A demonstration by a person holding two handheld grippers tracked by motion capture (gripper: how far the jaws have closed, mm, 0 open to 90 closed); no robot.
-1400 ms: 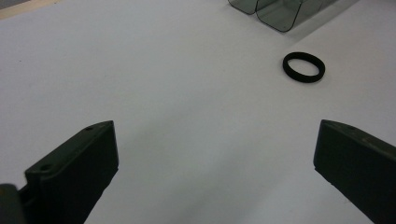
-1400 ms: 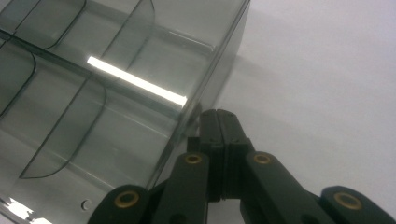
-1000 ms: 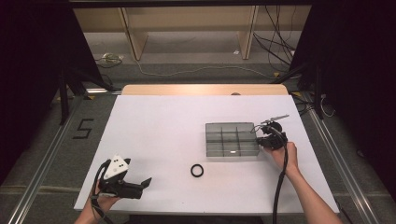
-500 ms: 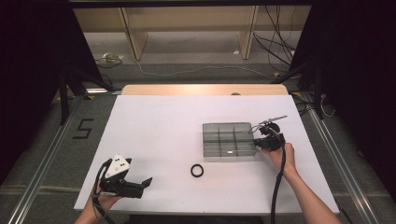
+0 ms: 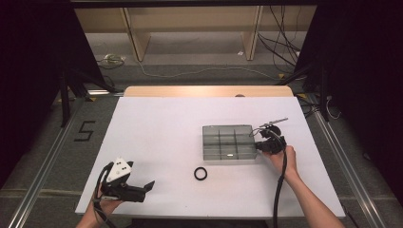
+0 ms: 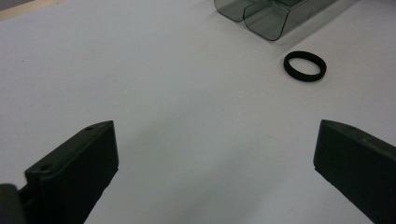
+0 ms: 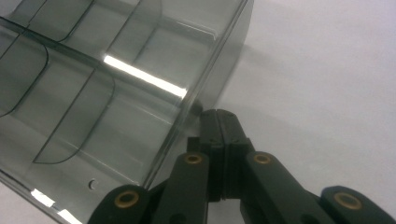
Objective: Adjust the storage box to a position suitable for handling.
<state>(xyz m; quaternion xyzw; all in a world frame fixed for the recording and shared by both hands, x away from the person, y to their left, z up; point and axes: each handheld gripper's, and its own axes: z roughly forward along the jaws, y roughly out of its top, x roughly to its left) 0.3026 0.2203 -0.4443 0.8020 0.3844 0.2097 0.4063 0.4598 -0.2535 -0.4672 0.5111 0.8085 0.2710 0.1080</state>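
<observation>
Pressing against the right wall of the tray (image 5: 228, 143), the right gripper (image 5: 264, 145) has its fingers (image 7: 219, 126) closed flat together with nothing between them, their tips touching the tray's smoky clear wall where it meets the table (image 5: 161, 128). In the right gripper view the tray (image 7: 107, 84) spreads to the left of the fingers, its curved dividers marking off several compartments, and a bright streak of light lies across its floor. From the high view the tray sits right of the table's middle, with the right hand (image 5: 281, 159) just behind the gripper and a black cable running back along the forearm. A black ring (image 5: 200, 173) lies flat on the table just in front of the tray's near left corner, apart from it. The left gripper (image 5: 145, 188) rests low near the front left corner of the table, held by the left hand (image 5: 107, 202), well apart from the ring and the tray. Its fingers (image 6: 79, 172) stand wide and hold nothing; in the left gripper view only bare white table lies between them, with the ring (image 6: 305, 66) farther off toward the upper right and the rounded corners of the tray (image 6: 268, 16) beyond it.
</observation>
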